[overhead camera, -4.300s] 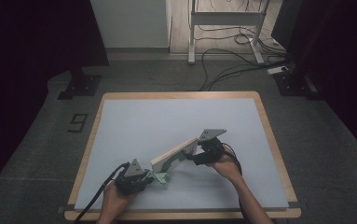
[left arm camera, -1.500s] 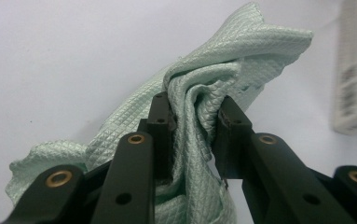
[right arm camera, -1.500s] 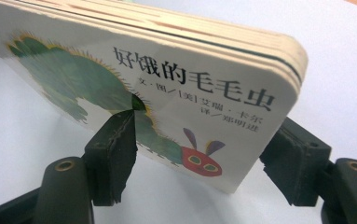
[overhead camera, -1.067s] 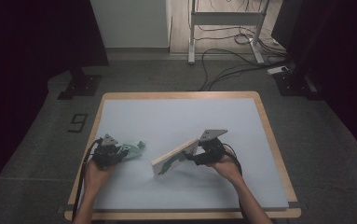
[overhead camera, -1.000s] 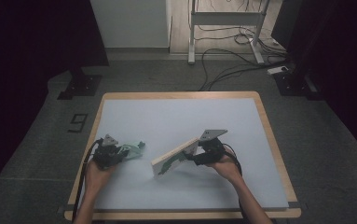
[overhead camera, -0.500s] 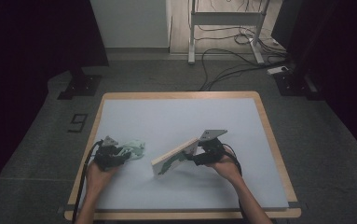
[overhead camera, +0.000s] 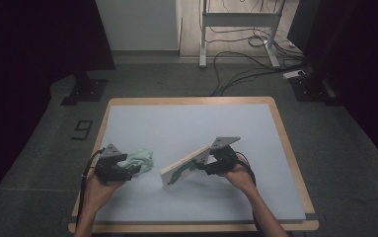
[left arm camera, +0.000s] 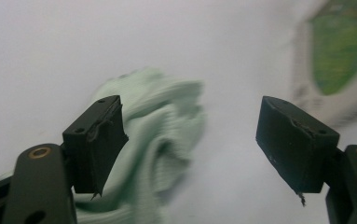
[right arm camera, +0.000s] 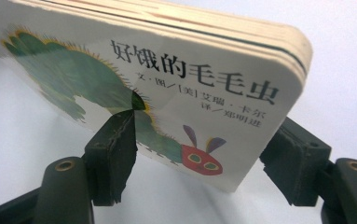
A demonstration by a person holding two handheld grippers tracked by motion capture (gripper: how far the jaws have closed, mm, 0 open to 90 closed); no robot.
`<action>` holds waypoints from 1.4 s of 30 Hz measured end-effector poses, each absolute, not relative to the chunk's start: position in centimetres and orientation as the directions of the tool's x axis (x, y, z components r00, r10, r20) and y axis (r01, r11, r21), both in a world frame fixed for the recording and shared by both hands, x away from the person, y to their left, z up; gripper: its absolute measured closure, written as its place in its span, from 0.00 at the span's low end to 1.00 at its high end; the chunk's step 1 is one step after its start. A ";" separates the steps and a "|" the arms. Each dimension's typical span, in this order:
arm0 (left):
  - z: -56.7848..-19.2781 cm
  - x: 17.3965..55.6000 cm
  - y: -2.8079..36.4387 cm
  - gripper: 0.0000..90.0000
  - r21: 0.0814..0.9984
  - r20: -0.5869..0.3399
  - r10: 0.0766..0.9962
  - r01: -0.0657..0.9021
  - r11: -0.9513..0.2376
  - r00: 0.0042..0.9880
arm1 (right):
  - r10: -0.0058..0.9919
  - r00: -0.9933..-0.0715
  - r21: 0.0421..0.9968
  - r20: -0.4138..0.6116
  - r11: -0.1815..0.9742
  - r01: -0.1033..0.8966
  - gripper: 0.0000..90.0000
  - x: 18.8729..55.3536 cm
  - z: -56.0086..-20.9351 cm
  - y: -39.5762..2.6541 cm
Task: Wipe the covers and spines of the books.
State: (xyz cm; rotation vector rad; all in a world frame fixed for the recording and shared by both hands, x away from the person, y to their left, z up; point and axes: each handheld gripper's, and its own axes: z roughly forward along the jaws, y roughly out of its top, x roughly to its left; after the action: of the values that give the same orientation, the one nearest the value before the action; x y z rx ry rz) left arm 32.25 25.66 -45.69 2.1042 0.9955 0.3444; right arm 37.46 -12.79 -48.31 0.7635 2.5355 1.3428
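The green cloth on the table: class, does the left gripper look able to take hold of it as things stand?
Probably yes. The left gripper has just been opening its jaws, and the green cloth lies crumpled right before them on the table, with nothing in between. The book stands off to the side in the right gripper.

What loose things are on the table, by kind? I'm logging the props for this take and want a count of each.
Cloths: 1, the pale green cloth lying crumpled by the left gripper.
Books: 1, the board book with a caterpillar cover, held tilted in the right gripper.
Total: 2 things on the table.
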 end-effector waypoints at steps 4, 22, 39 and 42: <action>-45.0 31.2 24.1 0.27 0.736 -0.081 0.695 0.513 -0.442 0.714 | 0.515 -0.853 0.810 0.084 0.464 0.359 0.32 37.5 -48.3 -12.8; -45.2 30.0 19.0 0.47 0.739 -0.137 0.570 0.467 -0.486 0.810 | 0.516 -0.853 0.808 0.085 0.464 0.362 0.33 37.6 -48.4 -12.6; -44.9 31.8 18.5 0.83 0.747 -0.123 0.531 0.430 -0.507 0.838 | 0.535 -0.842 0.798 0.077 0.473 0.374 0.35 38.4 -48.1 -12.1; -44.9 32.8 18.8 0.83 0.752 -0.110 0.525 0.417 -0.511 0.844 | 0.546 -0.834 0.794 0.078 0.471 0.383 0.37 38.9 -48.0 -11.9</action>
State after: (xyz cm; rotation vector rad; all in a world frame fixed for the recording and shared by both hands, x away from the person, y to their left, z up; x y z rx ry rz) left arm 32.77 18.79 -44.92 2.1794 0.6834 0.1656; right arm 38.89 -11.93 -48.00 0.8089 2.5302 1.2938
